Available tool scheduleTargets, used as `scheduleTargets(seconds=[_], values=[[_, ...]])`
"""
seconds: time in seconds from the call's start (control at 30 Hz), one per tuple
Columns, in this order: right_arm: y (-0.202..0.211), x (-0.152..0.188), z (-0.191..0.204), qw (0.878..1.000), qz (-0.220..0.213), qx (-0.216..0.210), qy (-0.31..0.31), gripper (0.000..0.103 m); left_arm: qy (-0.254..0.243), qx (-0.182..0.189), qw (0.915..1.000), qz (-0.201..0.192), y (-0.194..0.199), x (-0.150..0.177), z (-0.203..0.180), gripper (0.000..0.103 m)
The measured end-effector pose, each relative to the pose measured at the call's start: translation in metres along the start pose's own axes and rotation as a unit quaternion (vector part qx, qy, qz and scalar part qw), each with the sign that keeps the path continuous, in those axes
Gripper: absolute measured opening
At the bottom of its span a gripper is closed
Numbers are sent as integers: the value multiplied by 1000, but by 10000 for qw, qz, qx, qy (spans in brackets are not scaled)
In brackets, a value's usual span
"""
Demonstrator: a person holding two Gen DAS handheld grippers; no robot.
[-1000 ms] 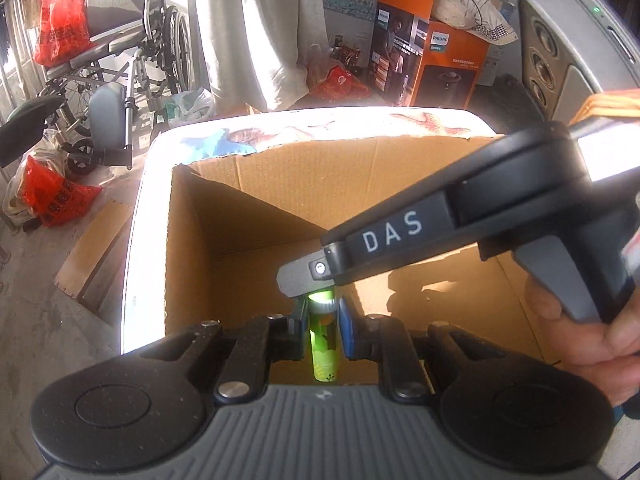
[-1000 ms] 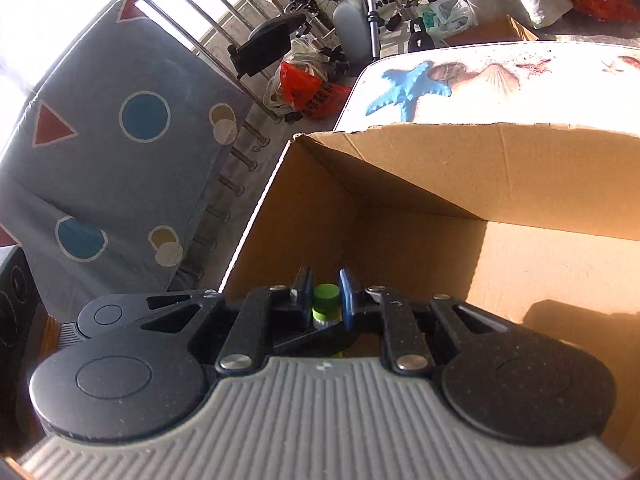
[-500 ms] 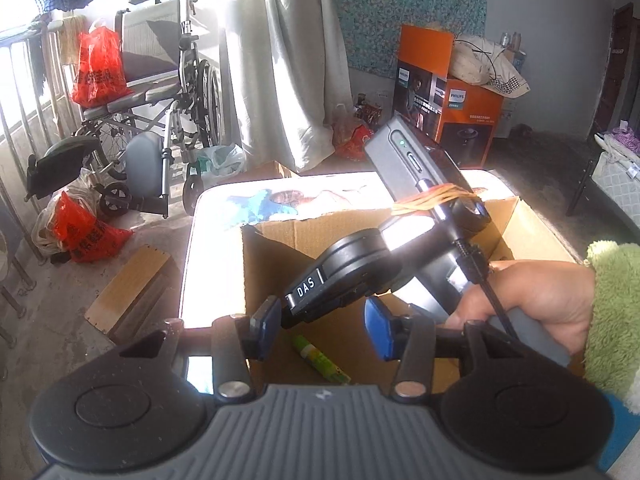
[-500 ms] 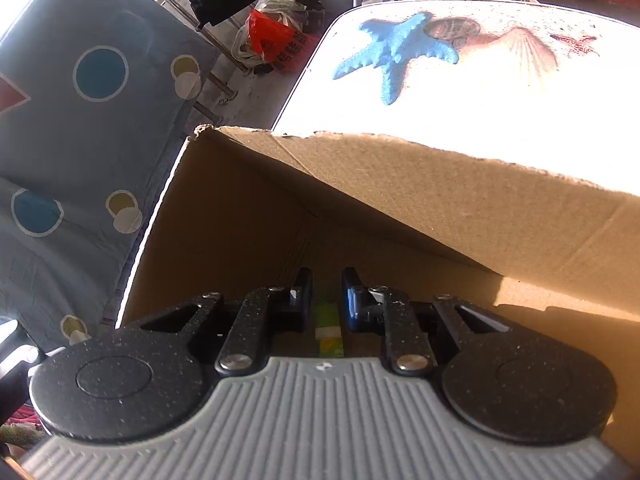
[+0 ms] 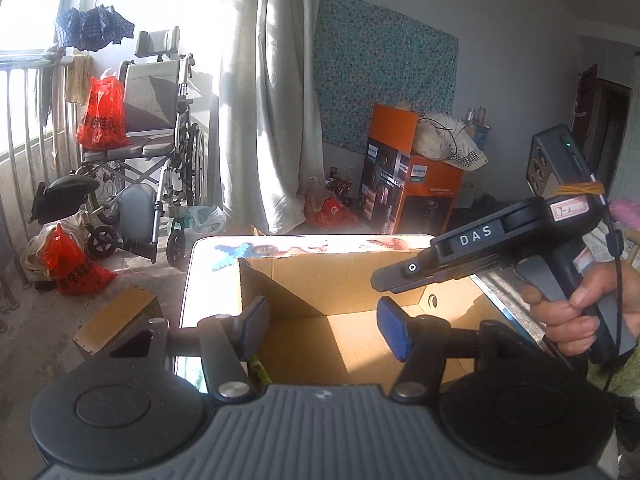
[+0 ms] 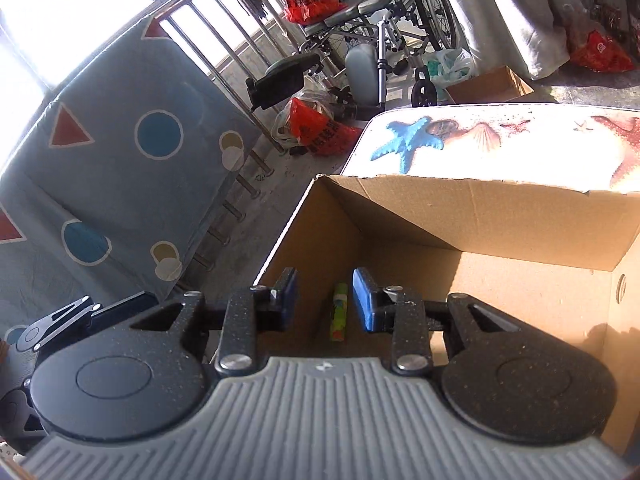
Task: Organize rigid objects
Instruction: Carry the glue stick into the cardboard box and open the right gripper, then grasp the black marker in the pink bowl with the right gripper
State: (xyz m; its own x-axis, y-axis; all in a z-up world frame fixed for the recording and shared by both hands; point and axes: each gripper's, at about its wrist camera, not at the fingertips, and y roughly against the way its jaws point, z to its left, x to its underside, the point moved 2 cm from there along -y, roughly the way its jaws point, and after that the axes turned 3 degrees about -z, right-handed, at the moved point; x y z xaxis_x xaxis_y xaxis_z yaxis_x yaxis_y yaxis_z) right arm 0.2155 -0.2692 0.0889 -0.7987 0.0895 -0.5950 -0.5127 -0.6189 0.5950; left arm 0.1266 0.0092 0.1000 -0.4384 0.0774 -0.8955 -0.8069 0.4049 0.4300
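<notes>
Release step: the tube (image 6: 339, 312) lies on the box (image 6: 480, 208) floor. Left gripper (image 5: 320, 330) and right gripper (image 6: 324, 300) are opening, both empty. Next: fetch another object.

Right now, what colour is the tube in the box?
Green, with colourful markings: tube, best in the right wrist view.

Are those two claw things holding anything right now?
No. Both the left gripper and right gripper are opening with nothing gripped; the green tube lies loose on the cardboard box floor.
</notes>
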Motion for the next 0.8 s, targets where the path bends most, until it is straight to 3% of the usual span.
scheduleTargets(seconds=[0.17, 0.3, 0.43, 0.57, 0.8], values=[[85, 72, 6, 9992, -263, -156, -250, 29, 121, 287, 9995, -109, 28, 30, -6, 69], [101, 136, -6, 9946, -261, -315, -956, 30, 115, 433, 9988, 194, 31, 60, -11, 69], [83, 189, -24, 9808, -172, -485, -1881, 30, 90, 650, 9954, 701, 22, 94, -21, 69], [55, 226, -34, 9654, 100, -563, -2542, 30, -252, 656, 9907, 1168, 6, 129, -36, 68], [21, 238, -35, 9519, 488, -533, -2978, 30, -968, 294, 9830, 1533, -9, 157, -57, 56]])
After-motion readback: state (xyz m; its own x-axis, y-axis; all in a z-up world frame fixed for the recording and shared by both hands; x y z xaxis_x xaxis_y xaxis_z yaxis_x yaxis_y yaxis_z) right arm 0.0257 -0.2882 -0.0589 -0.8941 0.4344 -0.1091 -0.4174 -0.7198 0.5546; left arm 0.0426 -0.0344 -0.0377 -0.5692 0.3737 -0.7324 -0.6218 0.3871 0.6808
